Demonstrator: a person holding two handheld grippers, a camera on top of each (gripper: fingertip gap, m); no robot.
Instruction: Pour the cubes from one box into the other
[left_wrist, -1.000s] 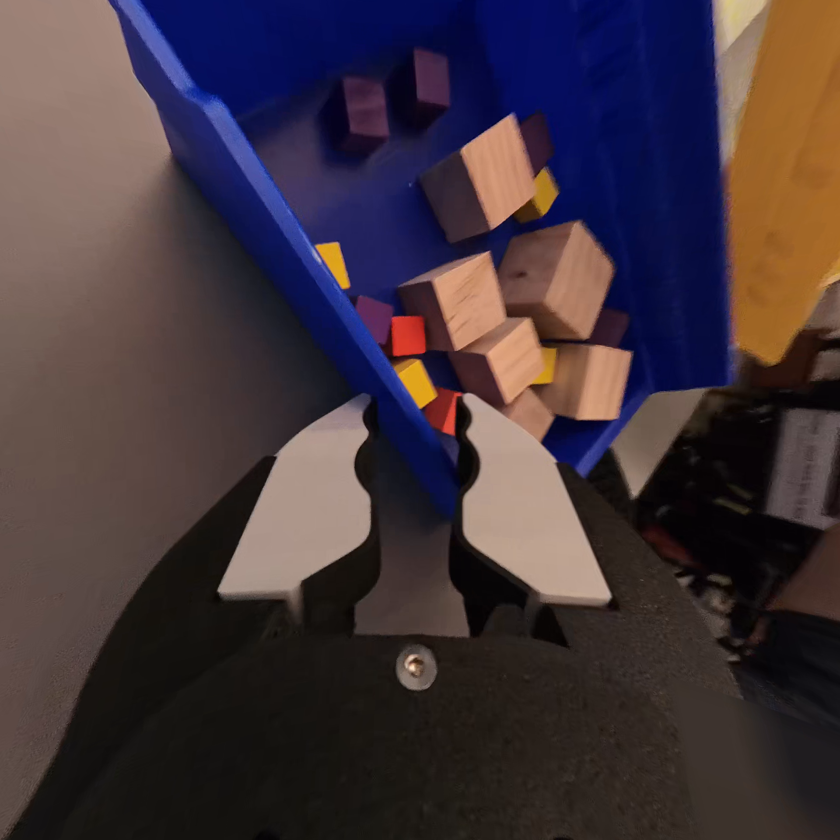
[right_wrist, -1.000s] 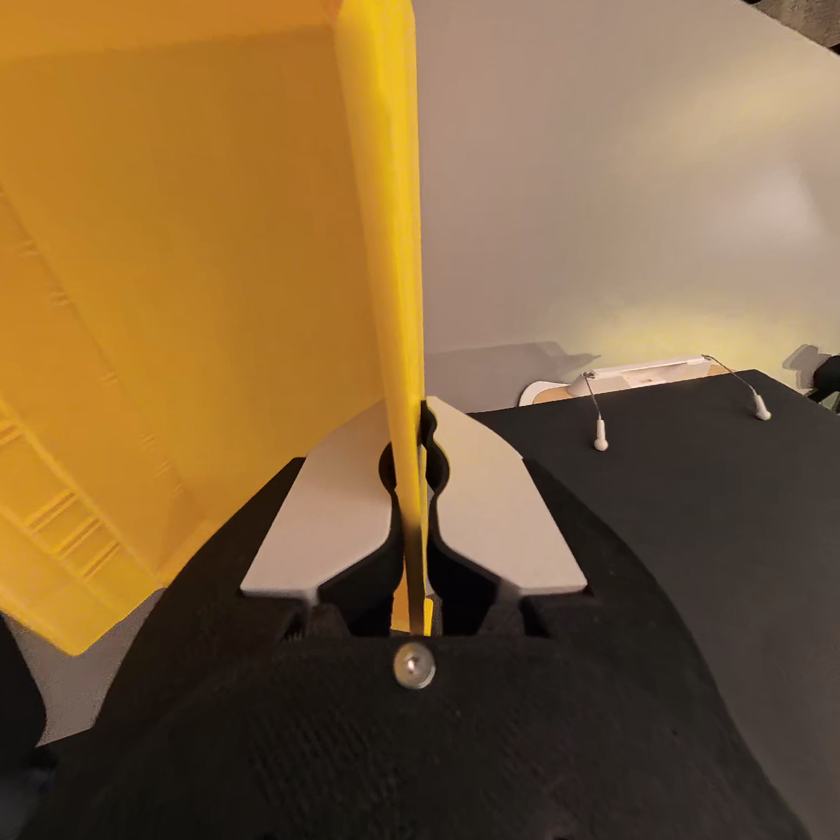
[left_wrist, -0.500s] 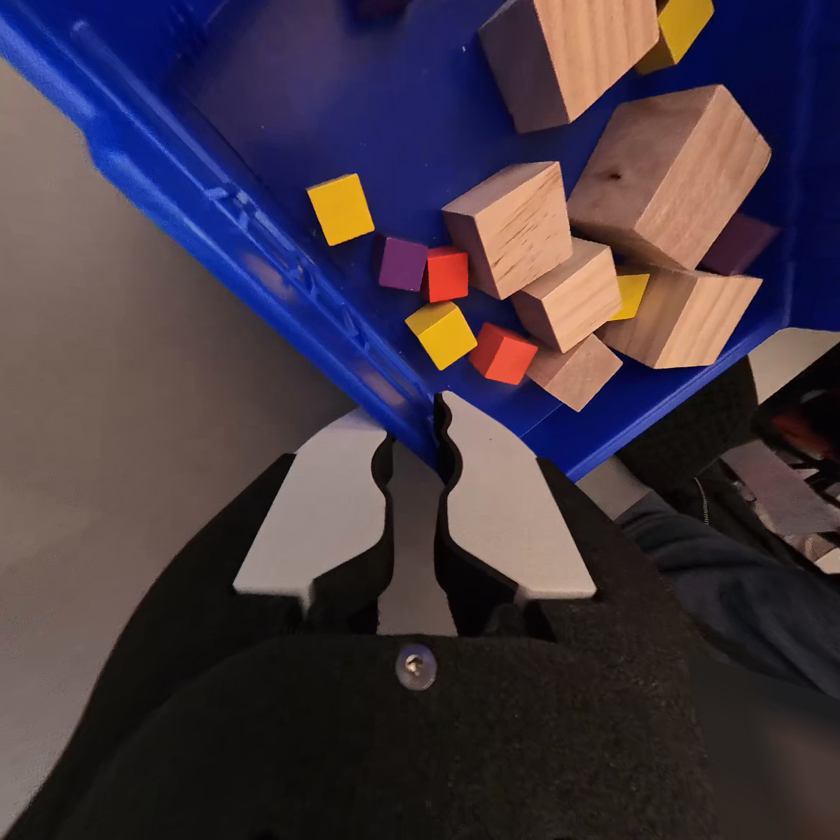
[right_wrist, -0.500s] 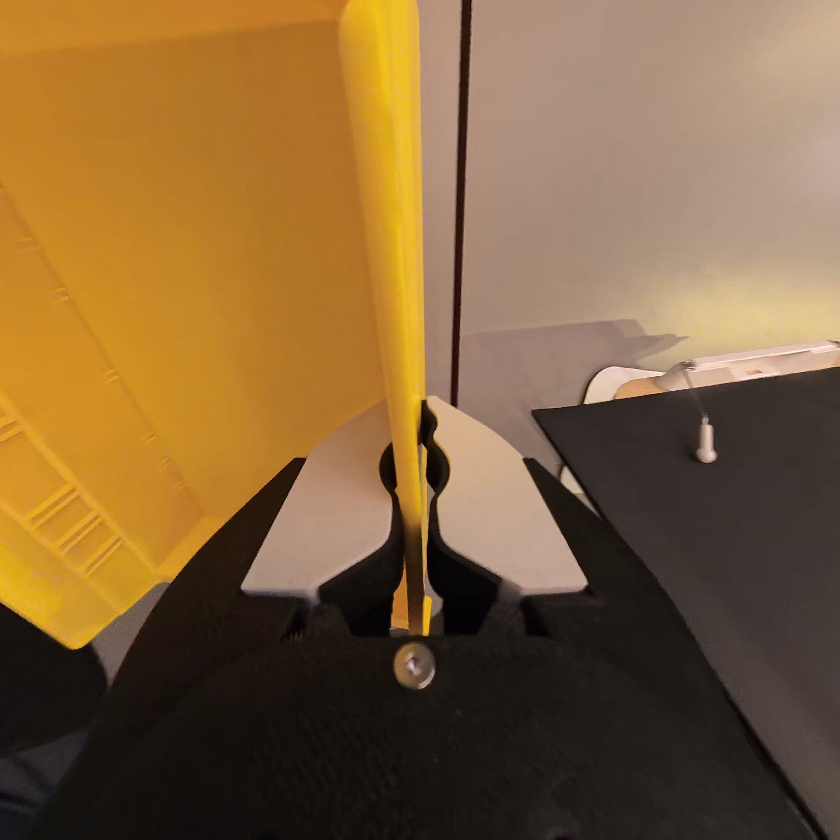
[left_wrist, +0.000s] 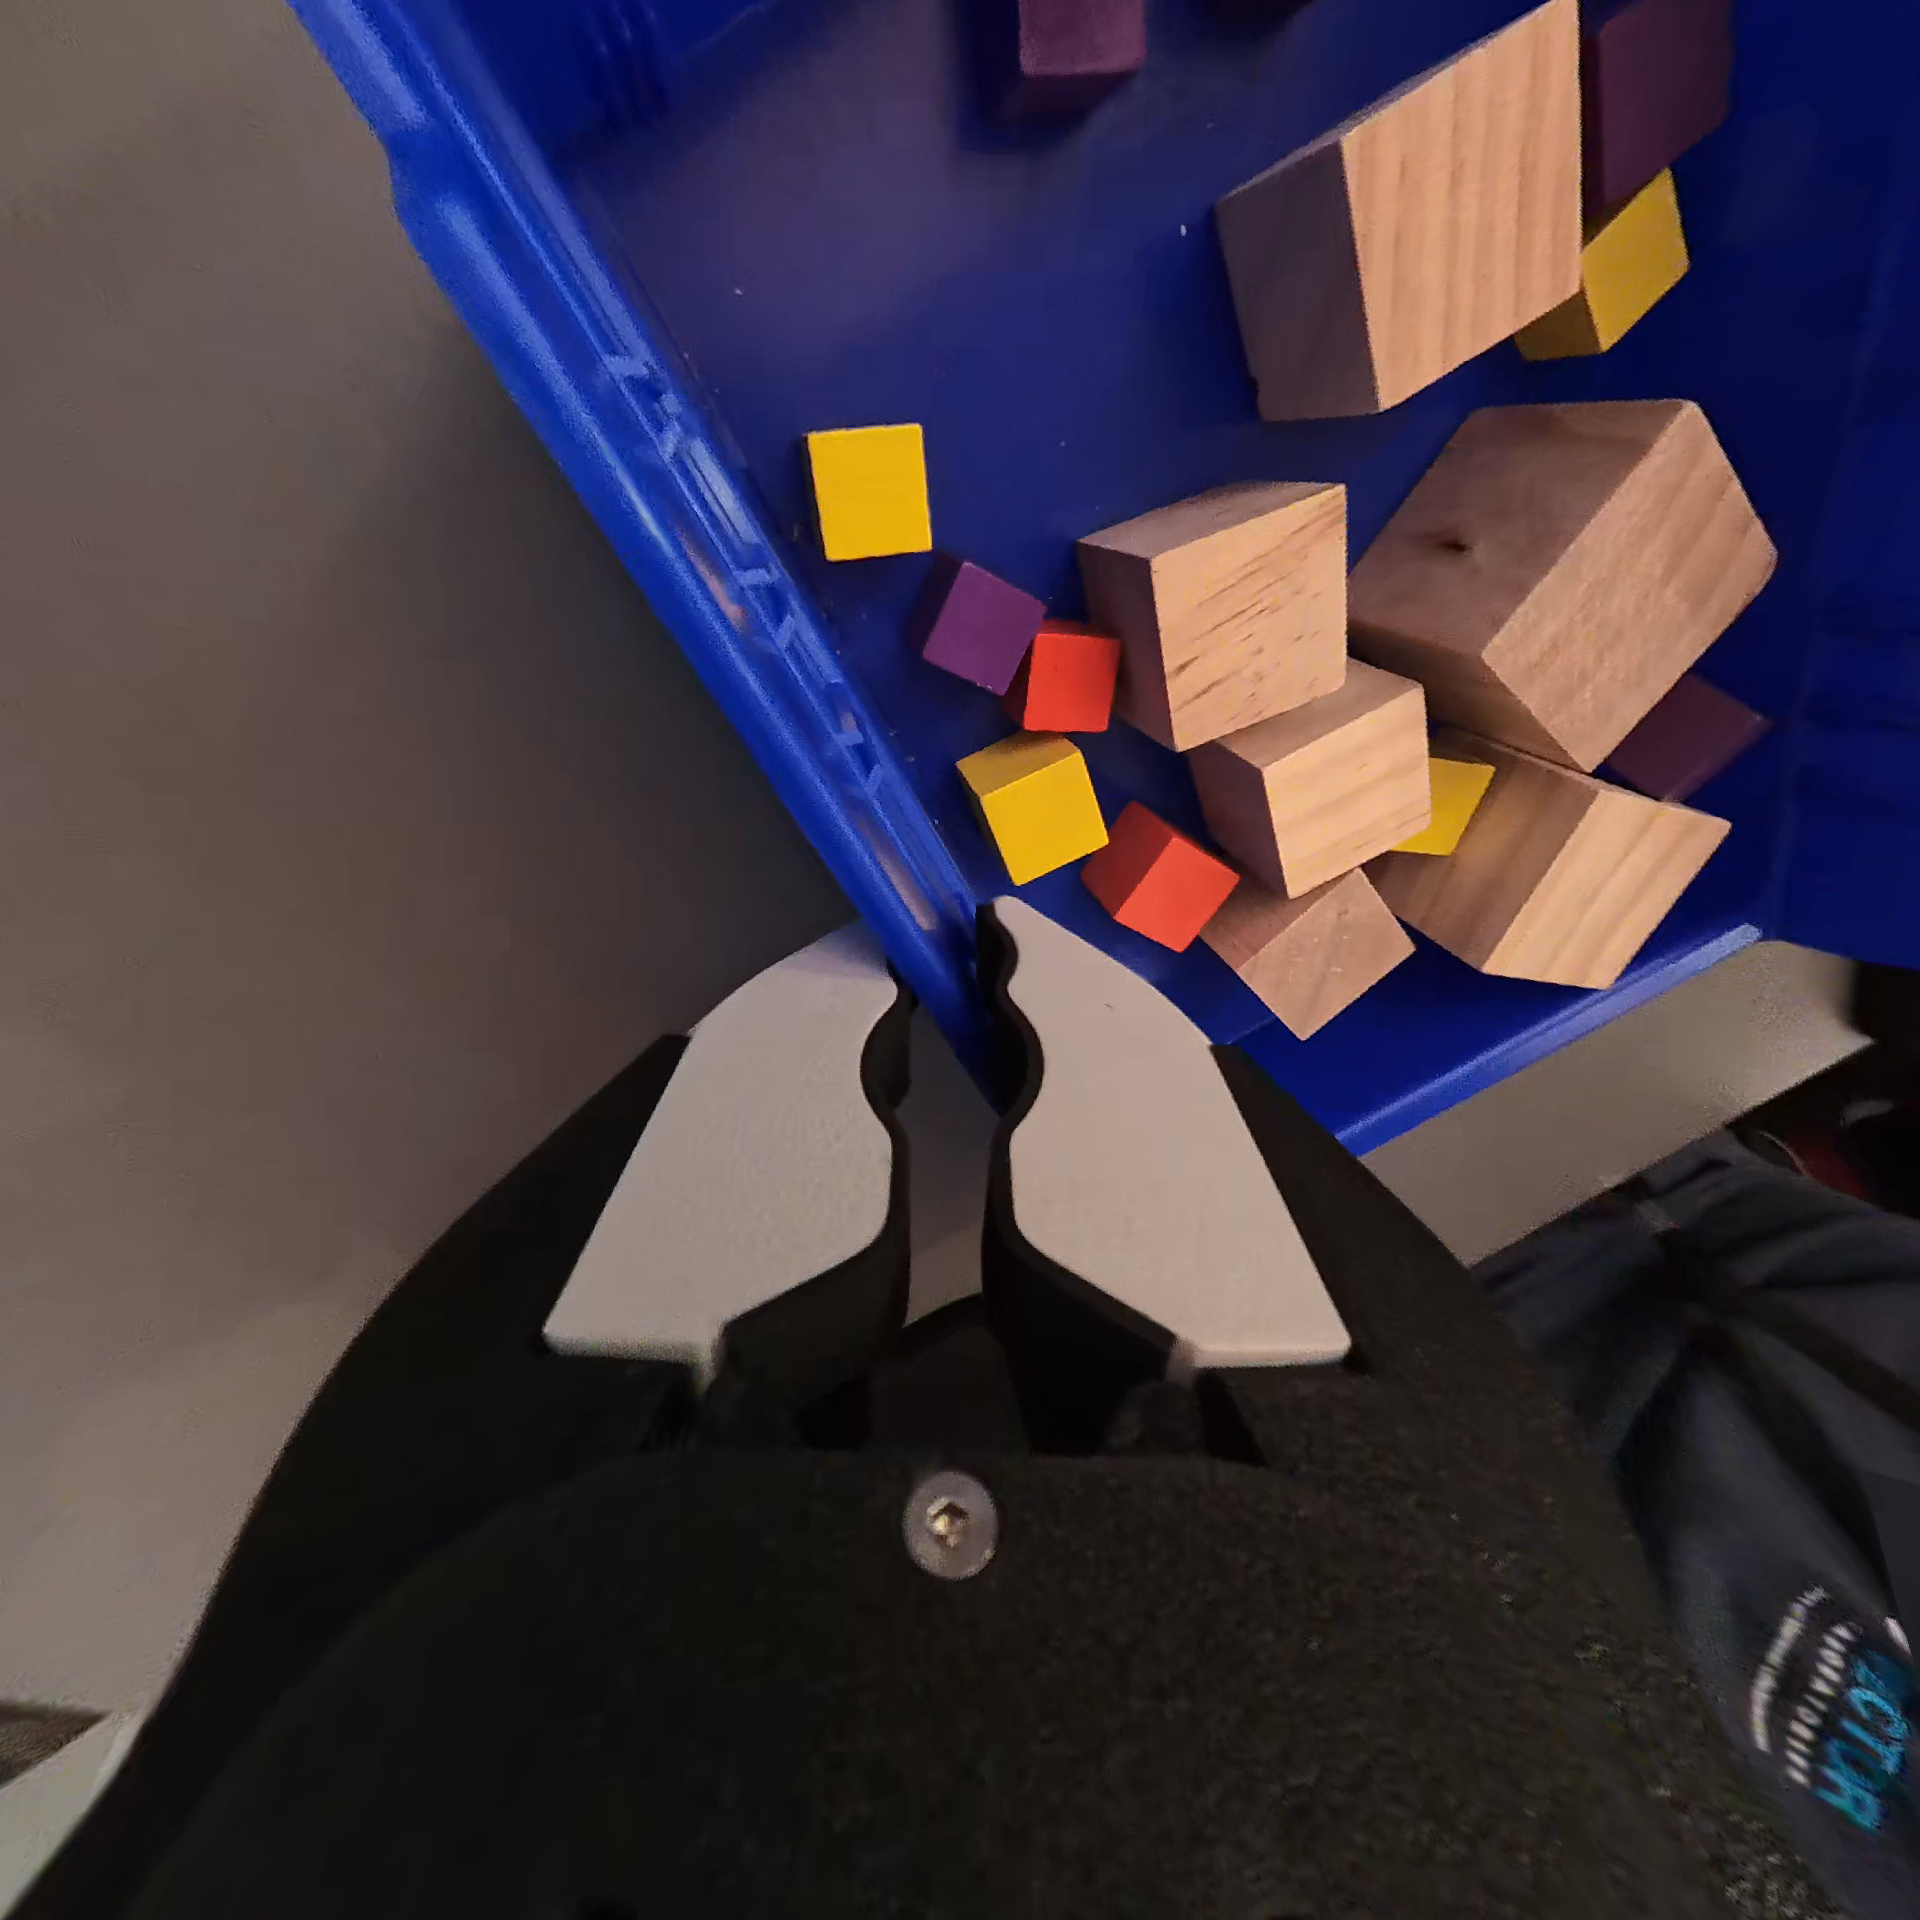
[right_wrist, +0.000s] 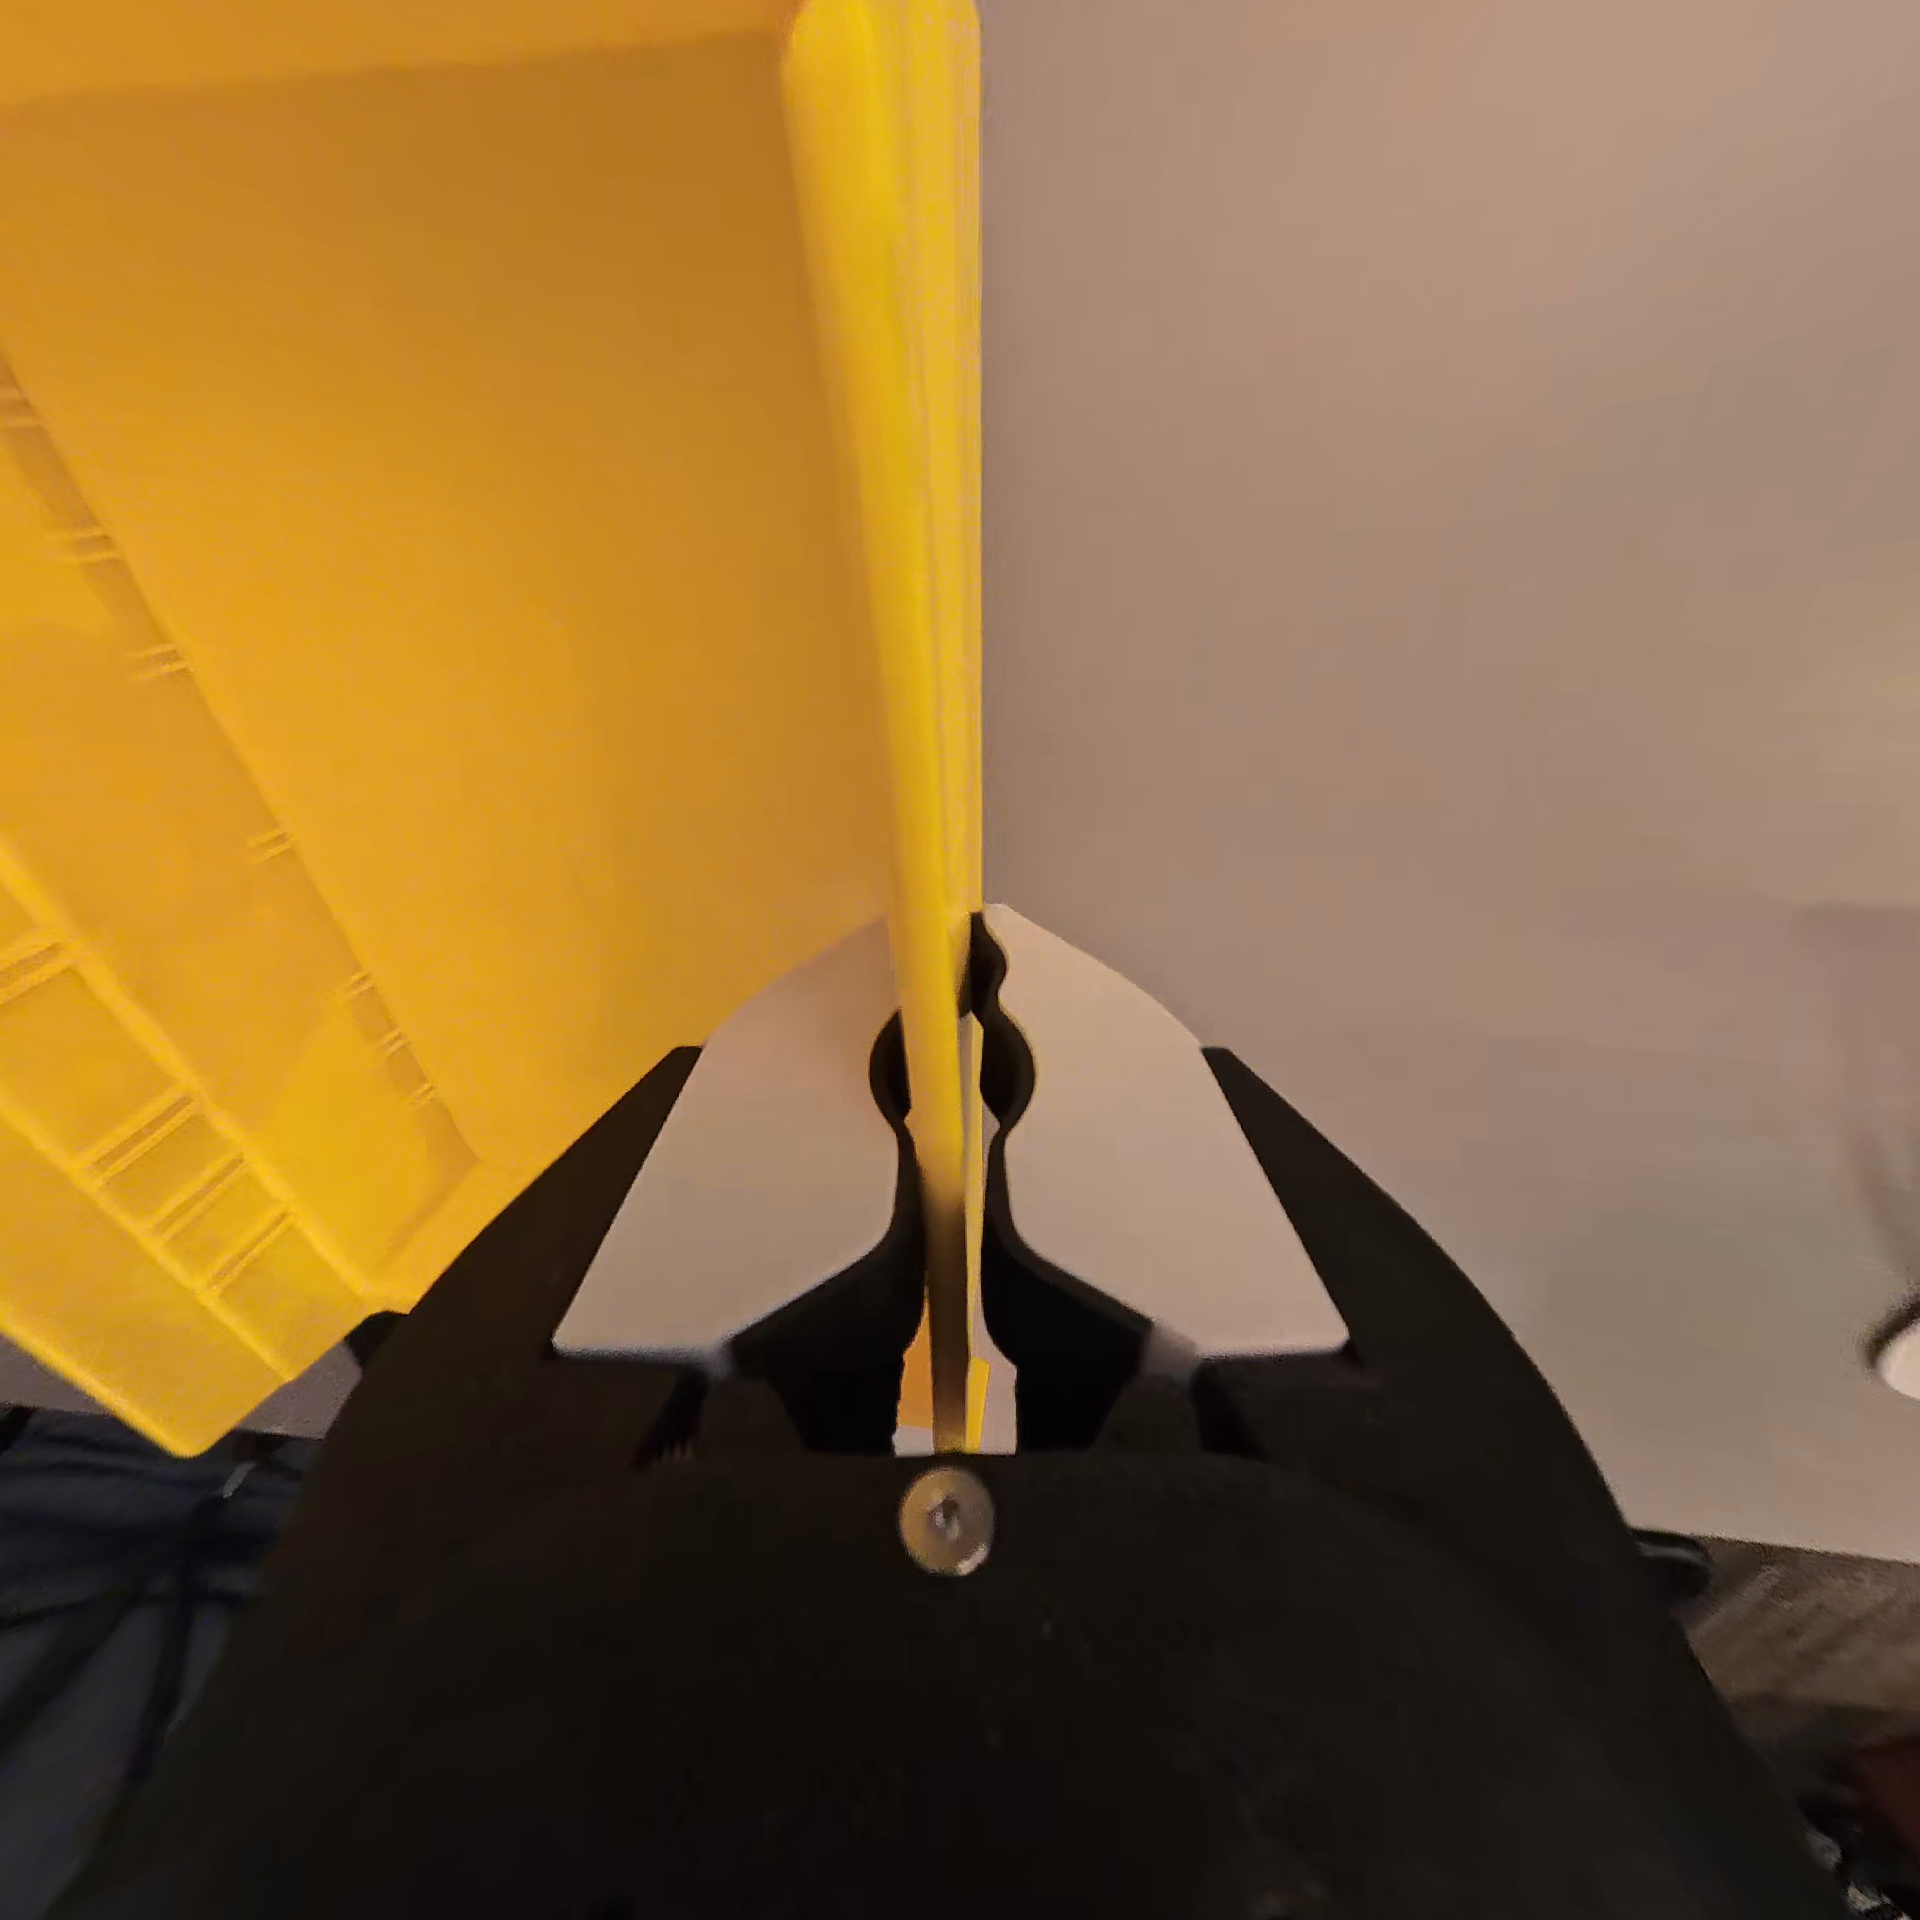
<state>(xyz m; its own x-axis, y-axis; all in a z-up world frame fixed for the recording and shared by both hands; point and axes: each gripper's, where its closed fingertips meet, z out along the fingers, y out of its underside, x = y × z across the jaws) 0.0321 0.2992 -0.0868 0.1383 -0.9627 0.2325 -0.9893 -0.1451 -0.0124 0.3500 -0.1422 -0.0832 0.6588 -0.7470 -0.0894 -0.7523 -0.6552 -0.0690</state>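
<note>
In the left wrist view, my left gripper (left_wrist: 951, 971) is shut on the side wall of a blue box (left_wrist: 717, 540), near its lower corner. Inside lie several plain wooden cubes (left_wrist: 1236, 613) and small yellow (left_wrist: 871, 490), red (left_wrist: 1158, 875) and purple (left_wrist: 982, 627) cubes, bunched toward the lower right corner. In the right wrist view, my right gripper (right_wrist: 951, 971) is shut on the rim of a yellow box (right_wrist: 447, 582), held edge-on. The visible part of its inside shows no cubes.
A plain grey surface (left_wrist: 260, 727) lies left of the blue box. A person's dark clothing (left_wrist: 1766, 1403) shows at the lower right of the left wrist view. A pale wall (right_wrist: 1455, 520) fills the right of the right wrist view; dark clothing (right_wrist: 114, 1558) shows at its lower left.
The blue box has tilted back and forth in my left gripper; the cubes kept their cluster. The right view has swung: the black mat and white pegs have left the frame. Both grips are unchanged.
</note>
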